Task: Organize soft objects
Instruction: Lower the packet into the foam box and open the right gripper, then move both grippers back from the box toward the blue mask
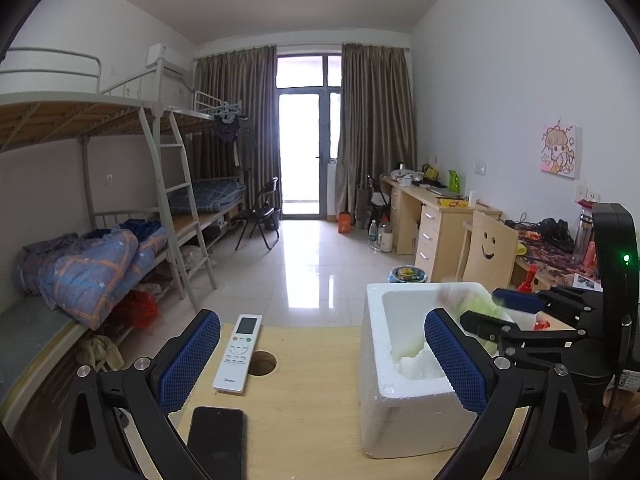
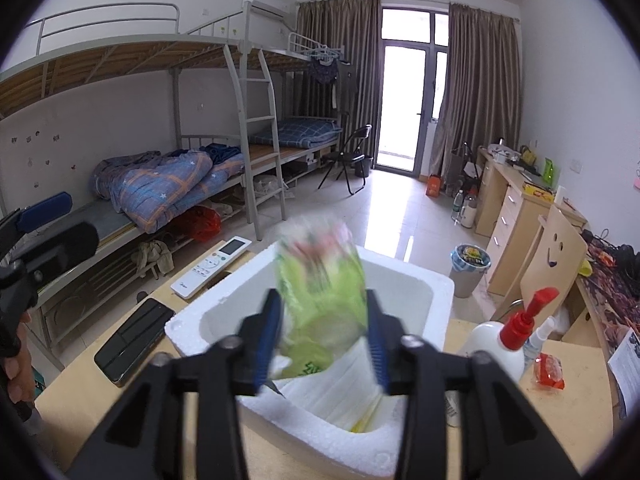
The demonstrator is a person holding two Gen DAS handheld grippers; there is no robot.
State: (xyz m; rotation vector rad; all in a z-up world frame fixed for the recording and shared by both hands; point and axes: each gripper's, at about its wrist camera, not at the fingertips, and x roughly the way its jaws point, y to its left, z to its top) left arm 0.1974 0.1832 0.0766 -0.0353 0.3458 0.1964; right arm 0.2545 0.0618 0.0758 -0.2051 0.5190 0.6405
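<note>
Tongs [image 2: 322, 340] straddle blurred green packet [image 2: 320, 280] over foam box [image 2: 400, 280].

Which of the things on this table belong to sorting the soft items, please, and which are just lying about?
Job:
green soft packet between the right gripper's fingers
white foam box

Lying about:
remote control
phone
red-capped pump bottle
red sachet
left gripper, empty

No legible text; small logo on white remote [image 1: 238, 353] and print on green packet [image 2: 320, 292] too blurred.
</note>
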